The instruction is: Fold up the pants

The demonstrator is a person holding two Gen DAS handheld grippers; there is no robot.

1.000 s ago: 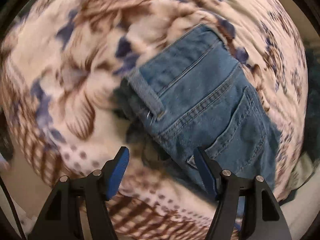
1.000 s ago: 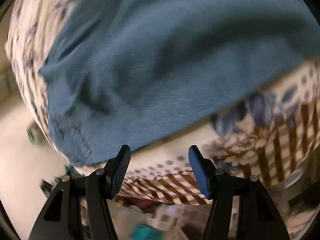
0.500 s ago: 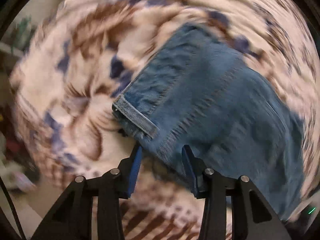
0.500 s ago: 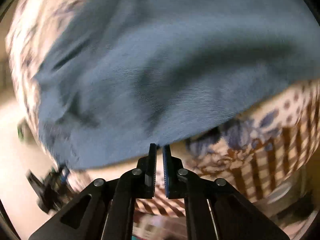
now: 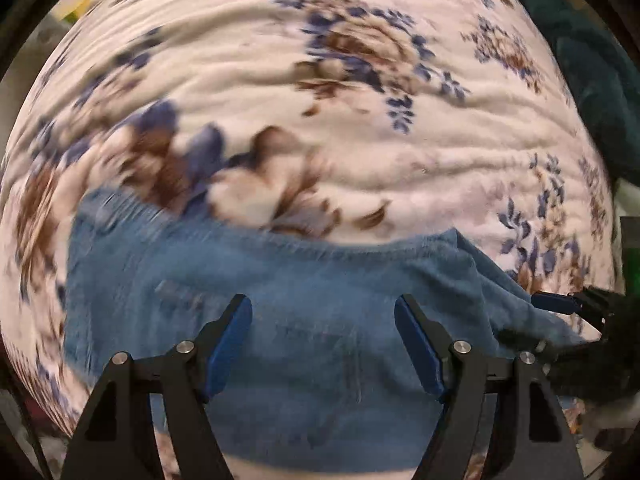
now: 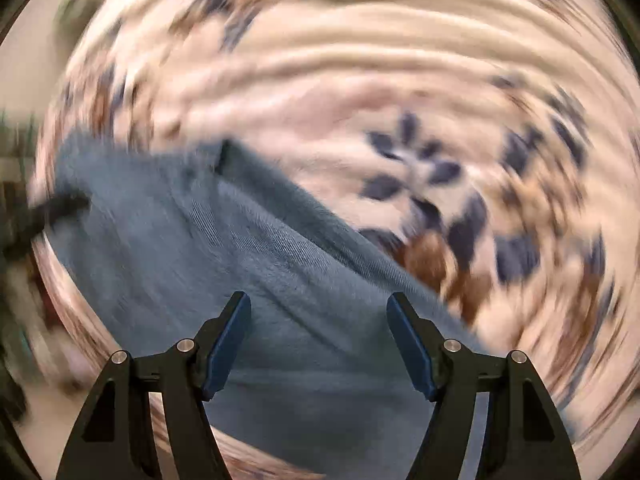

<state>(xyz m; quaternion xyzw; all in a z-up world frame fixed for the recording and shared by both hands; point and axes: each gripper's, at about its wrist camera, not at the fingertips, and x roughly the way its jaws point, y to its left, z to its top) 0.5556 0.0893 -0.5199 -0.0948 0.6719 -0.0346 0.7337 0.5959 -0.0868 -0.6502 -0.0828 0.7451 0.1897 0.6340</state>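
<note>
Pants (image 5: 304, 312): blue denim, lying in a wide band across the near part of the floral blanket (image 5: 320, 80). Far edge runs roughly straight left to right; right end tapers to a corner. In your right wrist view the same denim (image 6: 248, 280) fills the near-left area, with a fold ridge slanting from far-left to near-right. Detail is smeared by motion blur, so seams and pockets are hard to make out.

Your left gripper (image 5: 323, 344) is over the denim, fingers spread wide, nothing between the blue pads (image 5: 230, 348).

Your right gripper (image 6: 318, 340) is likewise spread wide above the cloth, gripping nothing. It also shows at the right edge of the left wrist view (image 5: 580, 312), just beside the pants' right end.

Blanket: cream, ridged, blue and brown flowers. Dark teal fabric (image 5: 592, 92) sits at the far right, beyond the blanket.
</note>
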